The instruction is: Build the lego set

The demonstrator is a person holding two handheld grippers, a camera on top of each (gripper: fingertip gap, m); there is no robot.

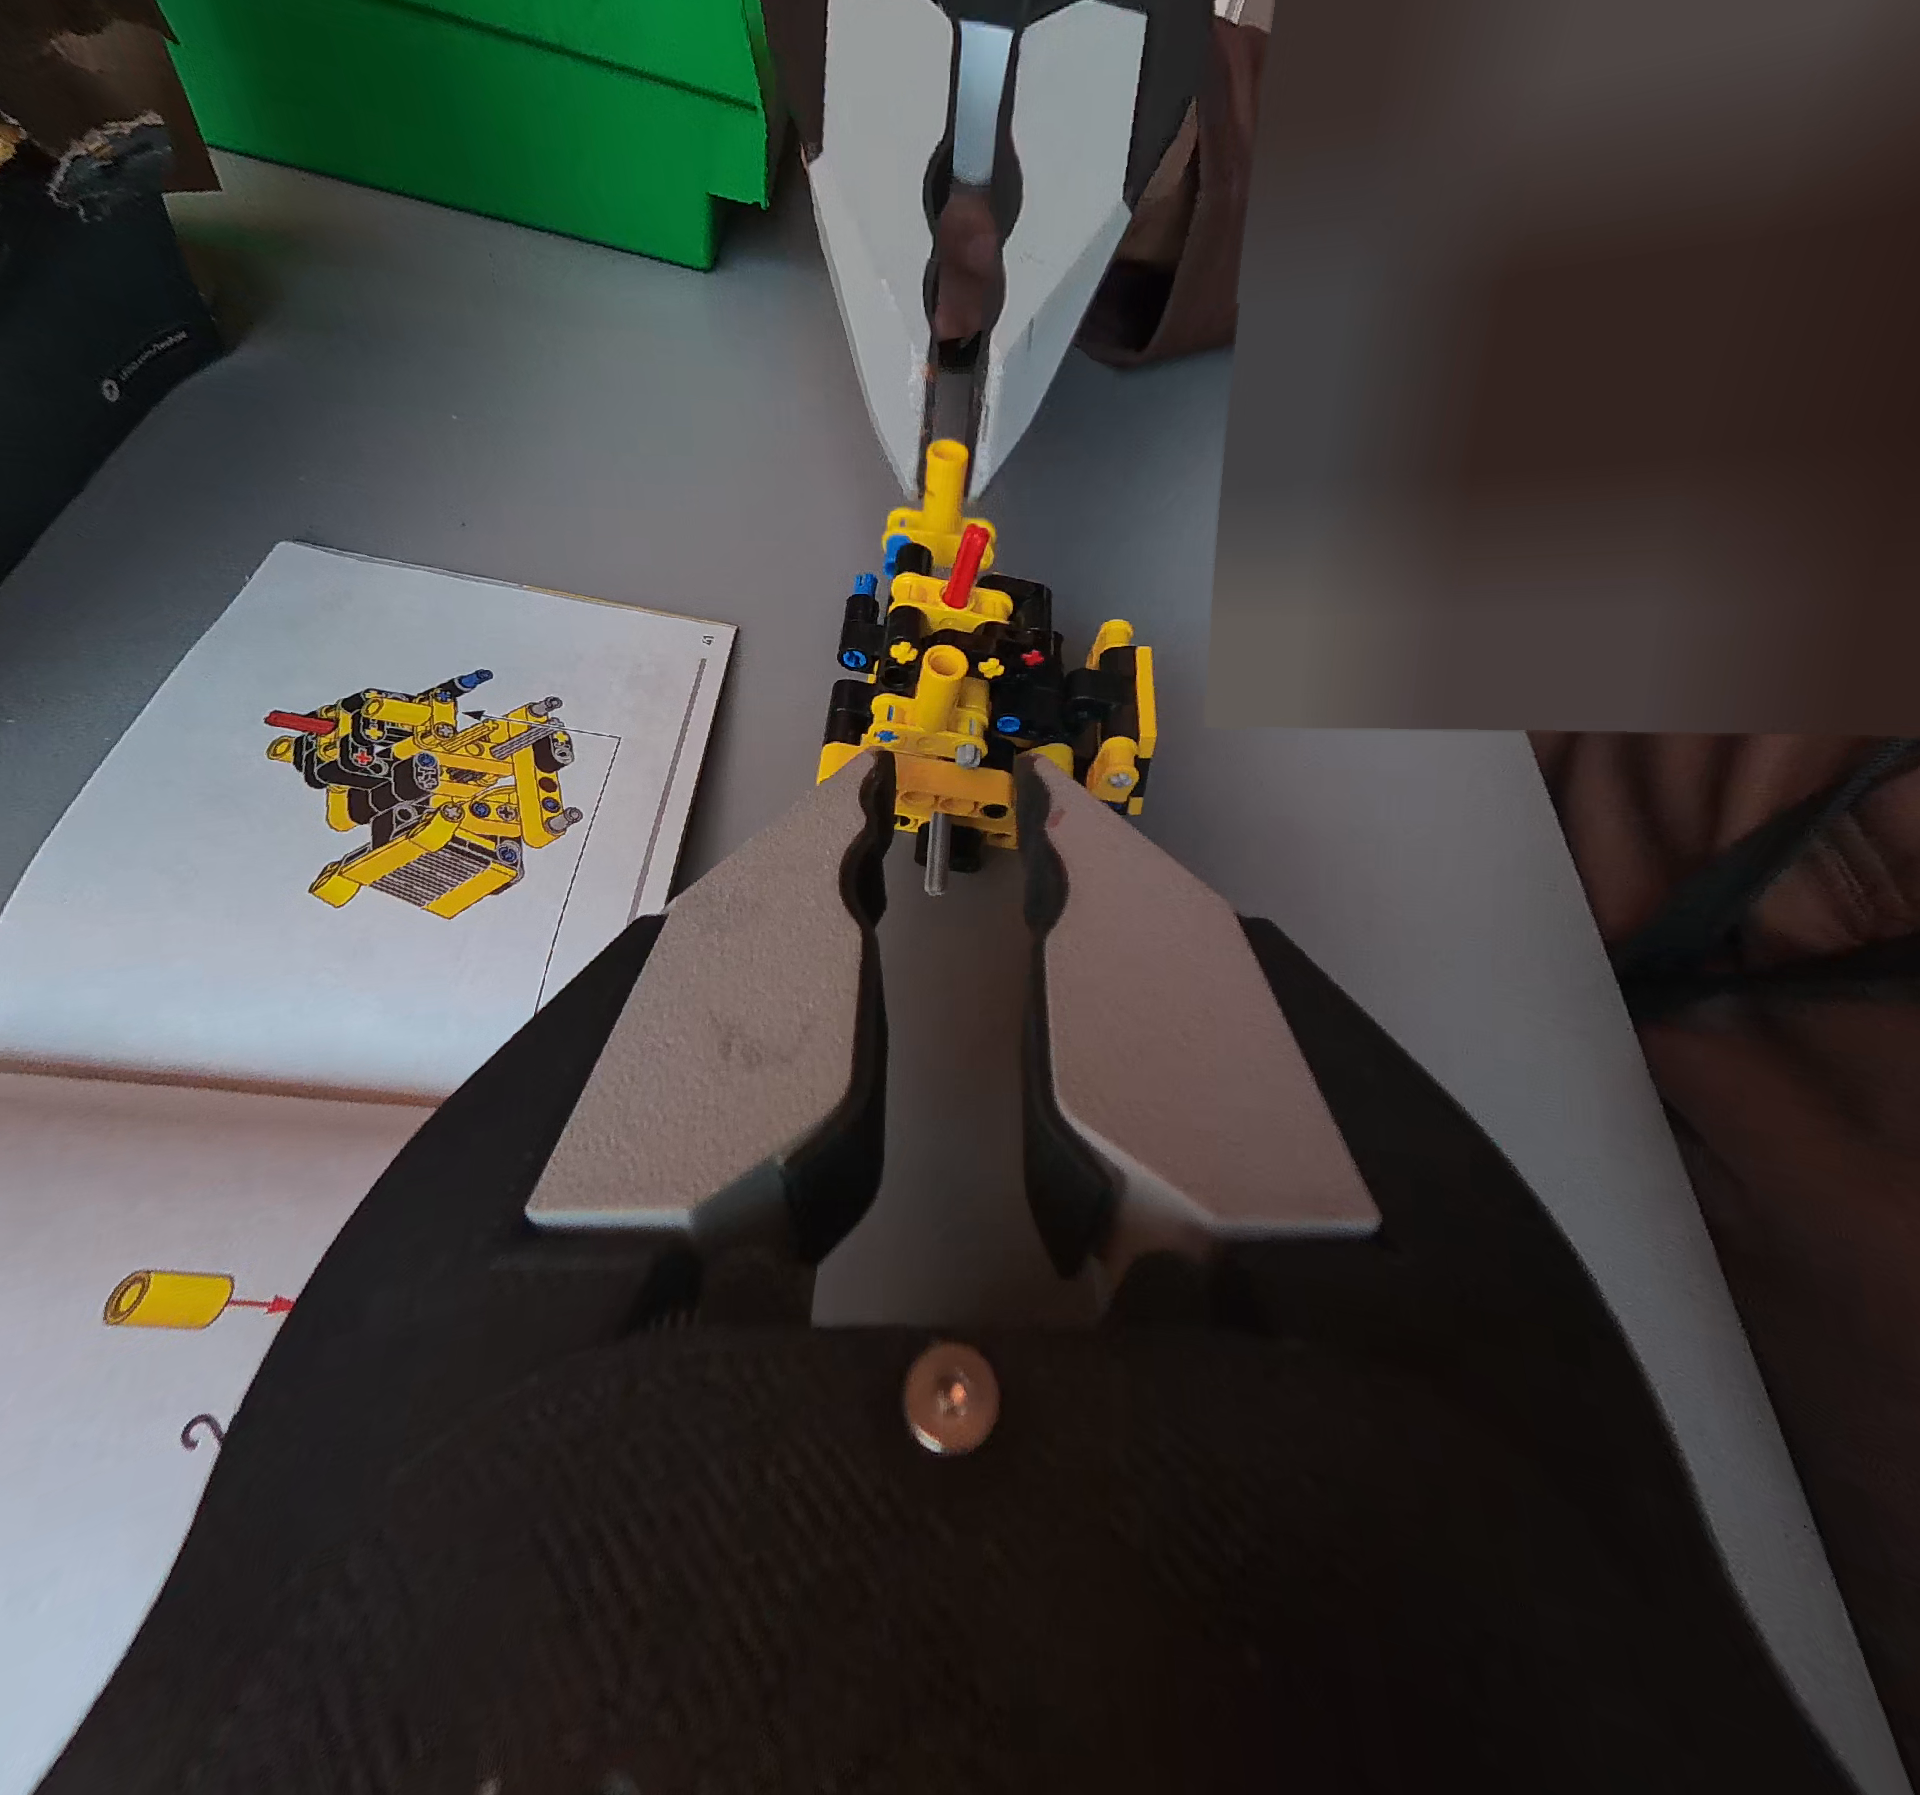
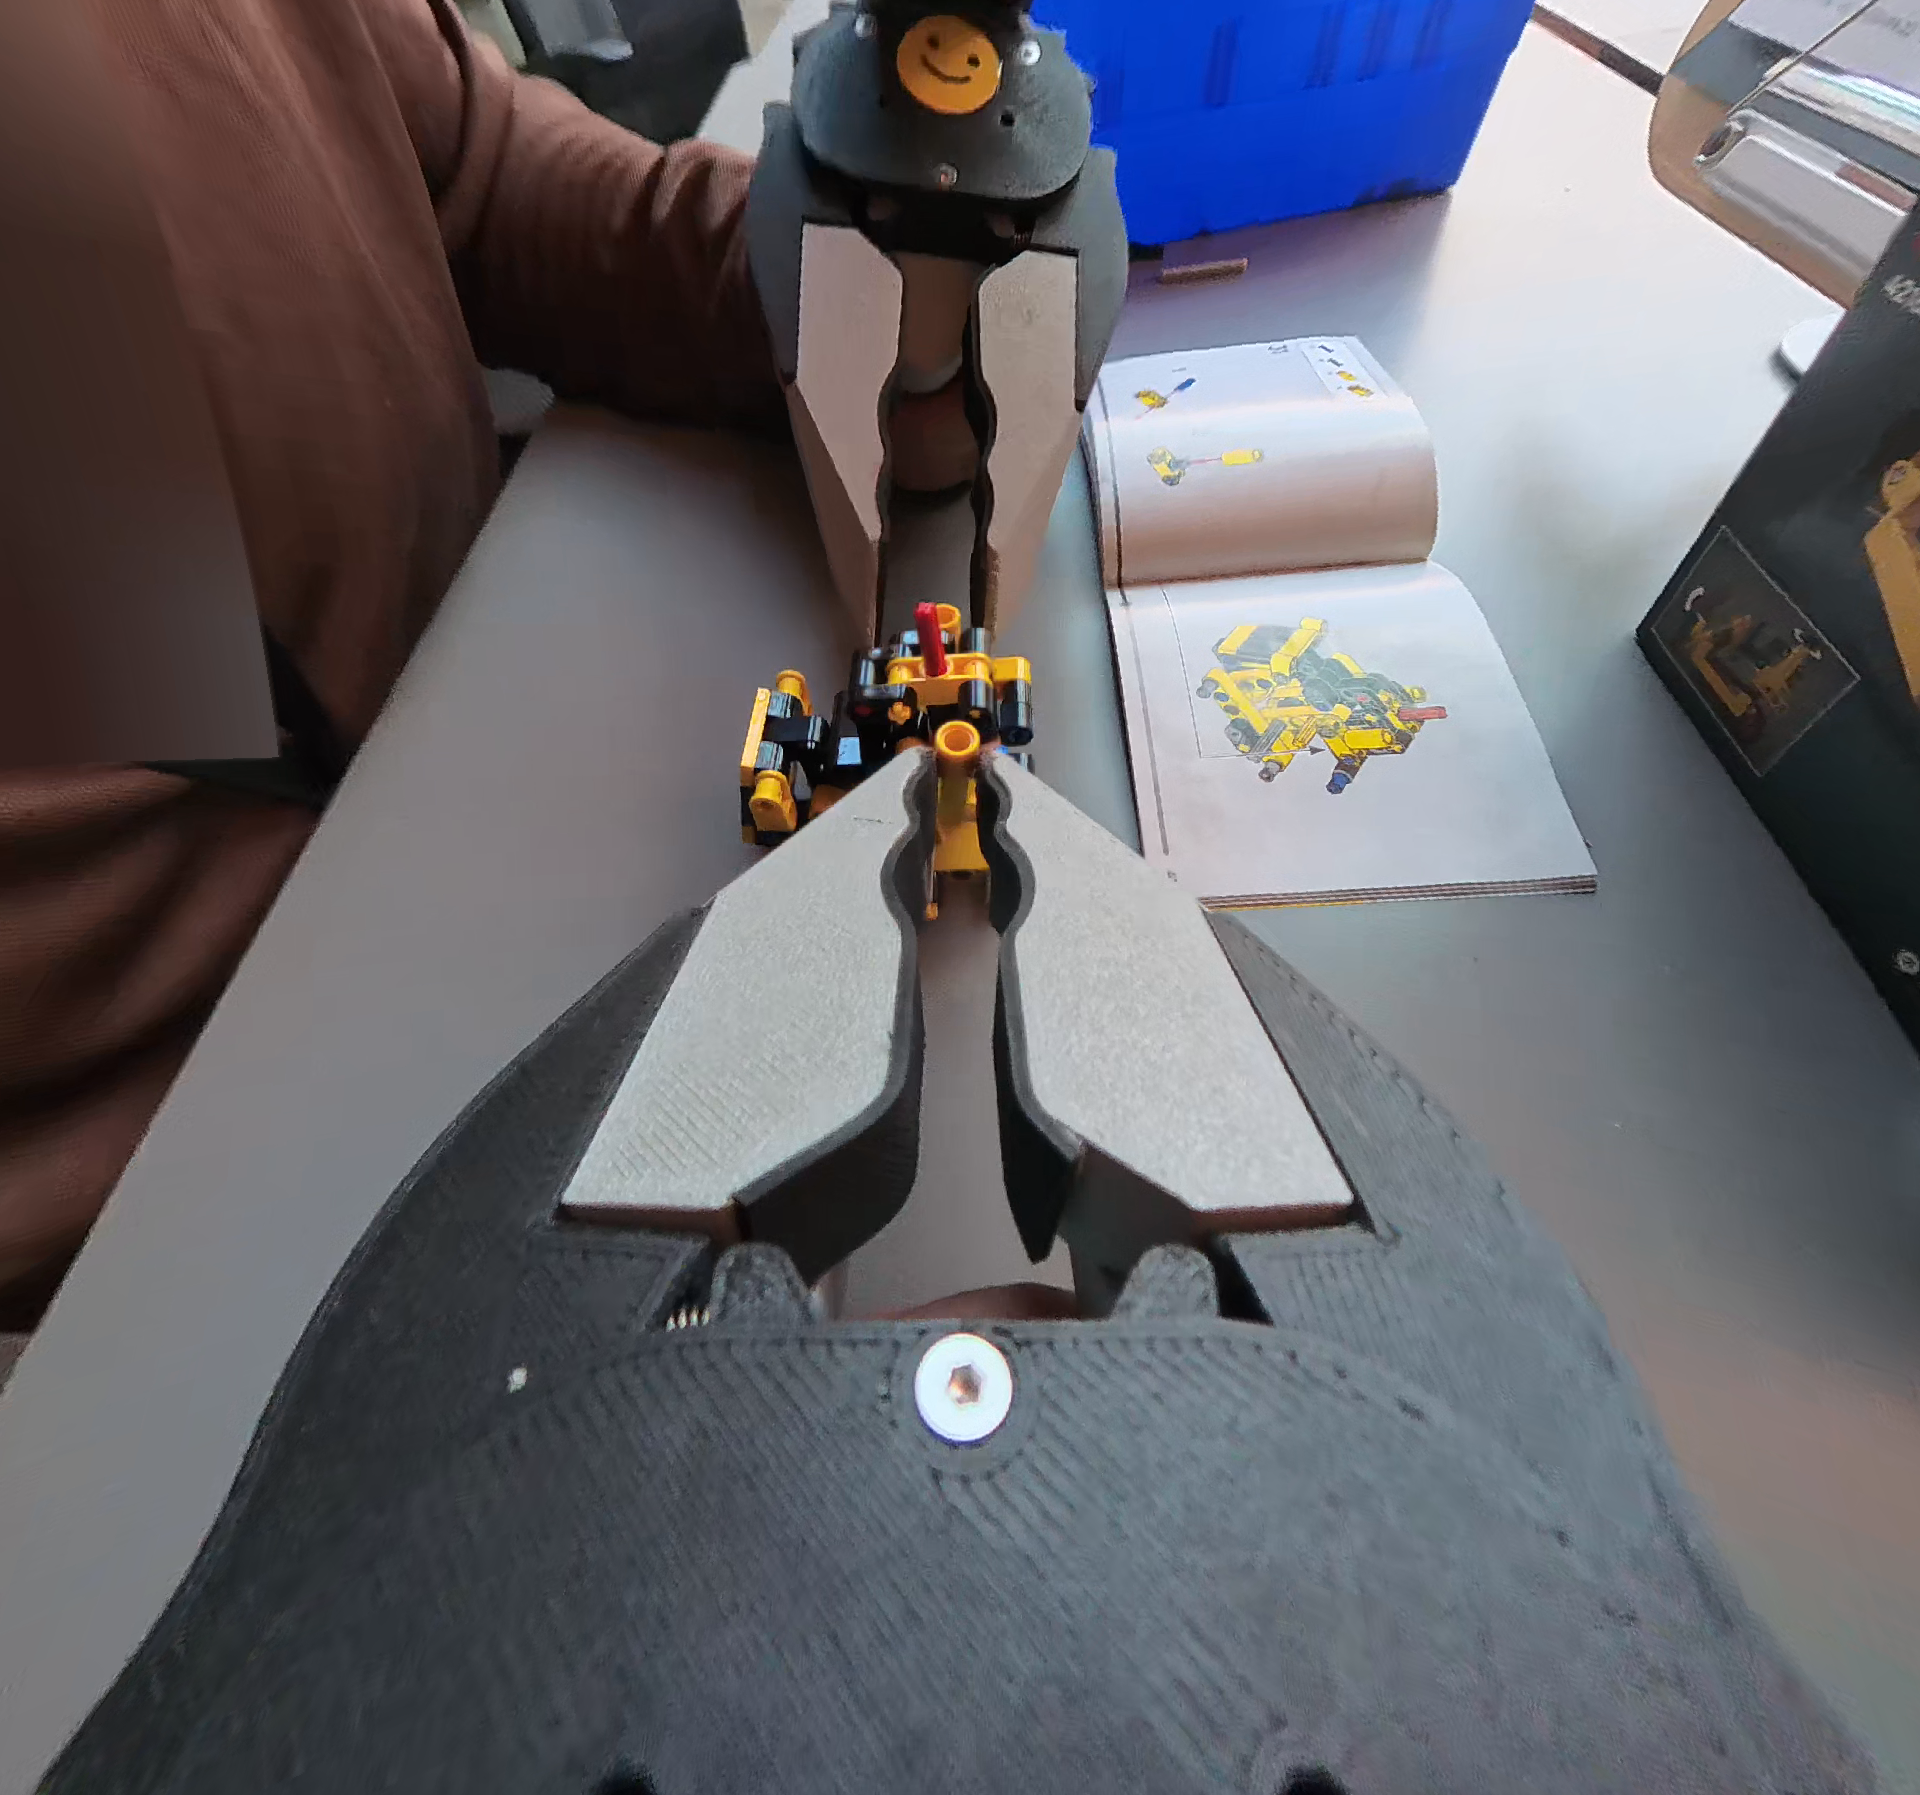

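booklet (image 2: 1351, 727) beside model (image 2: 894, 727); bare table (image 2: 520, 810) opposite

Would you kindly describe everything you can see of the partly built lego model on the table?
The lego model is a compact cluster of yellow and black plastic beams and connectors, with small blue pins, a red axle sticking up and a grey axle protruding at one end. It rests on the grey table, beside the open instruction booklet. The left gripper clamps one end; the right gripper closes on a yellow tube piece at the opposite end.
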